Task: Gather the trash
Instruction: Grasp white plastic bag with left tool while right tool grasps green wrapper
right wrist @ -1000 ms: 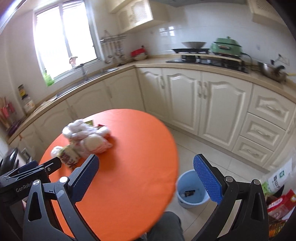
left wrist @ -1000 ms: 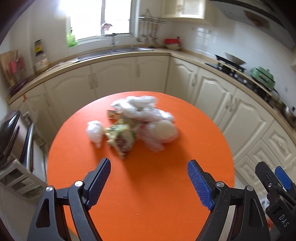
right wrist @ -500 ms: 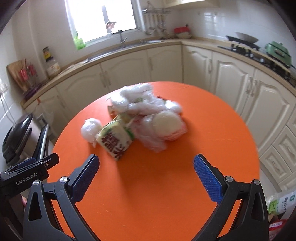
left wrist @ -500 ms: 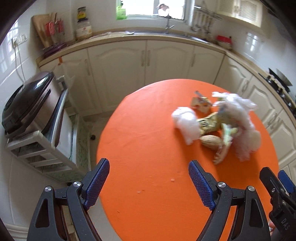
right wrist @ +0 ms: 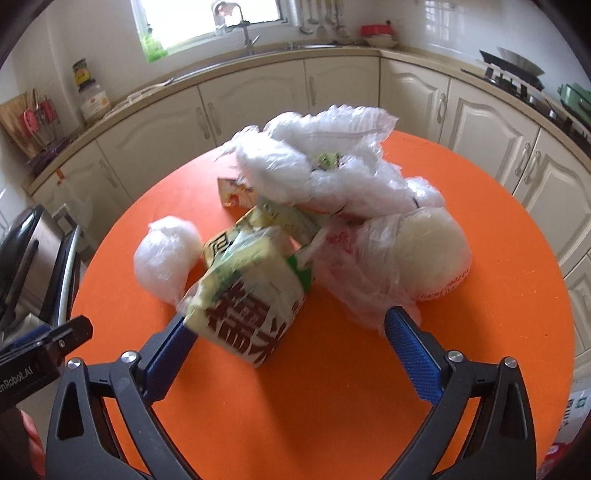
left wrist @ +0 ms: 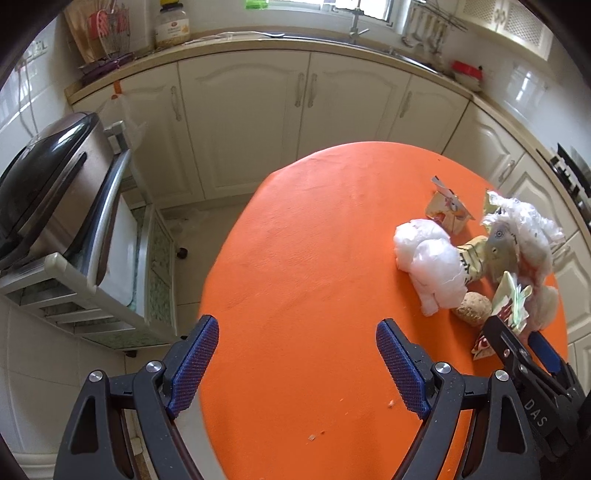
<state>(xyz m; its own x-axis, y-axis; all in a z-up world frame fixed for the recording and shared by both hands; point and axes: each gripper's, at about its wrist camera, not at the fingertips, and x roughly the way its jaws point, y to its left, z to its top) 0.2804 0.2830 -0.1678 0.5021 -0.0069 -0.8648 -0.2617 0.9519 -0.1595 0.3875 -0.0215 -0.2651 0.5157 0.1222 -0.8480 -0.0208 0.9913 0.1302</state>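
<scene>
Right wrist view, lower centre: your right gripper (right wrist: 284,341), jaws closing, straddles the crinkled yellow-green printed snack bag (right wrist: 245,299); its slick film may slip free.

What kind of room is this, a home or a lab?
Most likely a home kitchen: cream cabinets run under a counter with a sink tap by the window, a stove with pans stands at right, and an orange round table holds trash.

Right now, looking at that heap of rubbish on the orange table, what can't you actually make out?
- Right wrist view: the yellow-green printed packet covers the right claw's left pad, so contact is unclear.
- Left wrist view: the crumpled clear plastic bags run toward the picture edge; the other claw hides their near side.
- What the bags hold: too blurred.
</scene>
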